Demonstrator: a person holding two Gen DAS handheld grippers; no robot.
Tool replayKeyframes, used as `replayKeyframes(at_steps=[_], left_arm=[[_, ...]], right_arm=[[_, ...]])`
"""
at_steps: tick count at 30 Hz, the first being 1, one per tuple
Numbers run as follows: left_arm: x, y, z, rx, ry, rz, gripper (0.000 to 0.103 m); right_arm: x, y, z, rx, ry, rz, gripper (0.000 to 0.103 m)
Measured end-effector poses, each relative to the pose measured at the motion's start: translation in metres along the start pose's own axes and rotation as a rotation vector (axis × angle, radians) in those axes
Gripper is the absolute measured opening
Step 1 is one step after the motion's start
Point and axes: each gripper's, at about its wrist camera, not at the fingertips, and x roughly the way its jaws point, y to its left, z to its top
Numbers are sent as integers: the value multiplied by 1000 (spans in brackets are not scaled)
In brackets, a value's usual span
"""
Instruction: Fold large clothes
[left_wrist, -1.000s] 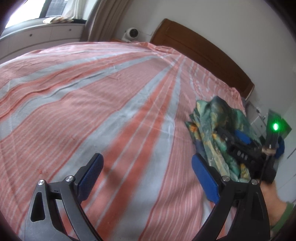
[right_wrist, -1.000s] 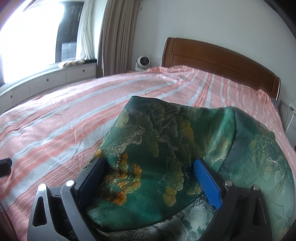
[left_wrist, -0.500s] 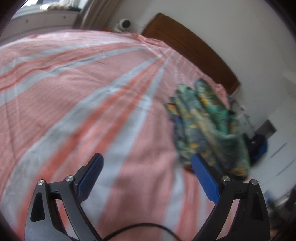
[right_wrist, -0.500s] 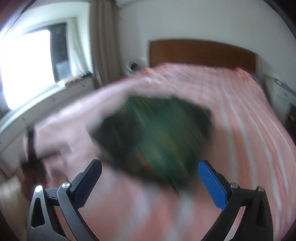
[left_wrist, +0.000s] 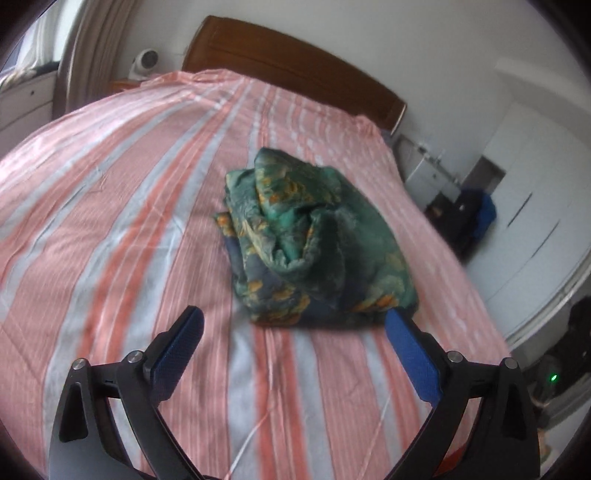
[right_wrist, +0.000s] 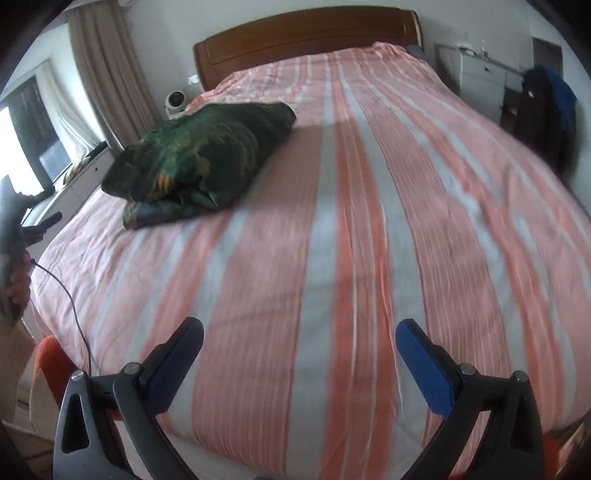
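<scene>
Green garment (left_wrist: 314, 240) now lies bundled at twelve o'clock on the bed (left_wrist: 110, 221); my right tongs (right_wrist: 299, 354) released it, left tongs (left_wrist: 295, 339) spread too. Folding looks finished.

Both wrist cams face headboard (left_wrist: 295, 70); share bed (right_wrist: 332, 221), garment (left_wrist: 314, 240).

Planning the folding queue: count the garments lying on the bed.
1. A single green patterned garment lies bunched in a heap on the striped bedsheet, ahead of the open left tongs. Anything tucked inside the heap would be hidden.
</scene>
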Motion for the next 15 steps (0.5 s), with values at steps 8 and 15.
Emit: replayKeyframes(at_steps=[8, 15], left_arm=[[4, 9, 61, -78, -19, -89, 99], [110, 39, 109, -241, 268, -271, 98]], right_arm=[[25, 12, -16, 127, 45, 188, 102], [49, 27, 40, 170, 37, 336, 102]])
